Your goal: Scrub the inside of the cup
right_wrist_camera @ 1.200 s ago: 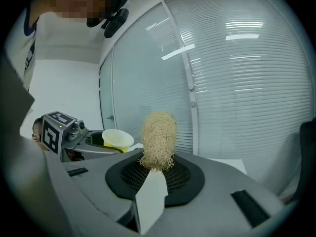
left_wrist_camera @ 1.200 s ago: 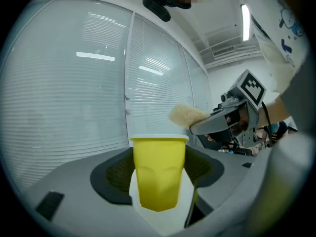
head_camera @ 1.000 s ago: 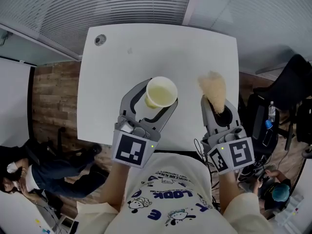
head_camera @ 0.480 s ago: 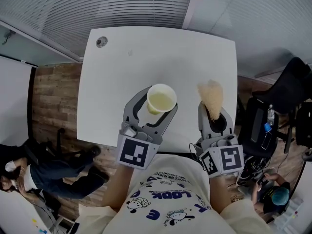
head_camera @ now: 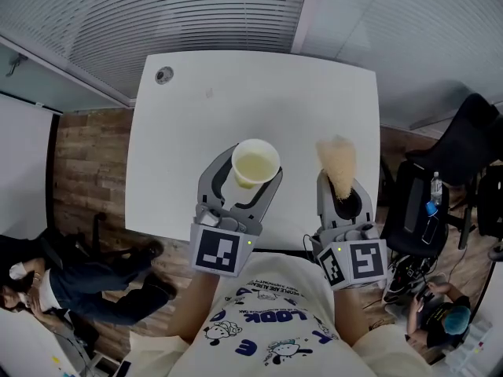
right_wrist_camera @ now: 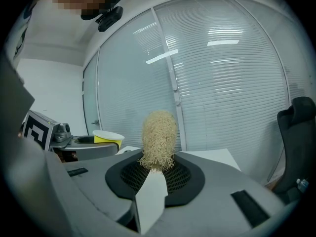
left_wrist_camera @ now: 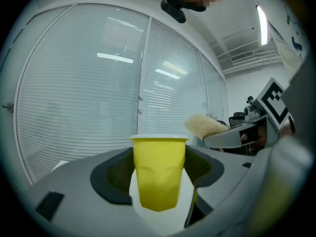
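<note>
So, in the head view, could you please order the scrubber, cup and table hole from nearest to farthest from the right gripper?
1. Scrubber, held in the right gripper's fingers.
2. Cup, to its left, in the left gripper.
3. Table hole, far left corner.

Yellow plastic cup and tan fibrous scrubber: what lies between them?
Nothing: the head view shows only white tabletop between yellow plastic cup and tan fibrous scrubber.
</note>
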Demonstrator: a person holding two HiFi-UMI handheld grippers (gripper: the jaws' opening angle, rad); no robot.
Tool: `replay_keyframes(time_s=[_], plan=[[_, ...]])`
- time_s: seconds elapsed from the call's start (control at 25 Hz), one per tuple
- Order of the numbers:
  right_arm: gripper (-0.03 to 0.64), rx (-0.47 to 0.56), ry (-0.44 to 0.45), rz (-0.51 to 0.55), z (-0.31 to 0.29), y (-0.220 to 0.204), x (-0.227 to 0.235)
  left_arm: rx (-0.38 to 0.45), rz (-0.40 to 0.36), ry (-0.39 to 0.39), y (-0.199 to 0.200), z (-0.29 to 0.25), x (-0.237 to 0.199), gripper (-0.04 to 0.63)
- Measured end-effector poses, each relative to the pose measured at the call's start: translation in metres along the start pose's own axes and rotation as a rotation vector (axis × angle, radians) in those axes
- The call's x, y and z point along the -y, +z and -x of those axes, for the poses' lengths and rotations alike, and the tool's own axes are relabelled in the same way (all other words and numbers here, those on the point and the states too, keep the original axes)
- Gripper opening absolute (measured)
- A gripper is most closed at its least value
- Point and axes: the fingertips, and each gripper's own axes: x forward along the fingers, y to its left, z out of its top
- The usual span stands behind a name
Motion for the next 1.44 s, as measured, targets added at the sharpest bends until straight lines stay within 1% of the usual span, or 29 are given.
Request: replay_keyframes(time_s=[0.24,1.44], plan=[[0.067,0.001,-0.009,0.007,-0.0010,-0.0019,-0.0032,0.000,0.002,0.012,0.0016,0.0020,-0.0004,0.337],[0.067,-0.009,-0.030,-0.005,0.0011,-0.0048,-0.0018,0.001,0.008,-0.003,0.0040,0.0016,0.0018,0.337]])
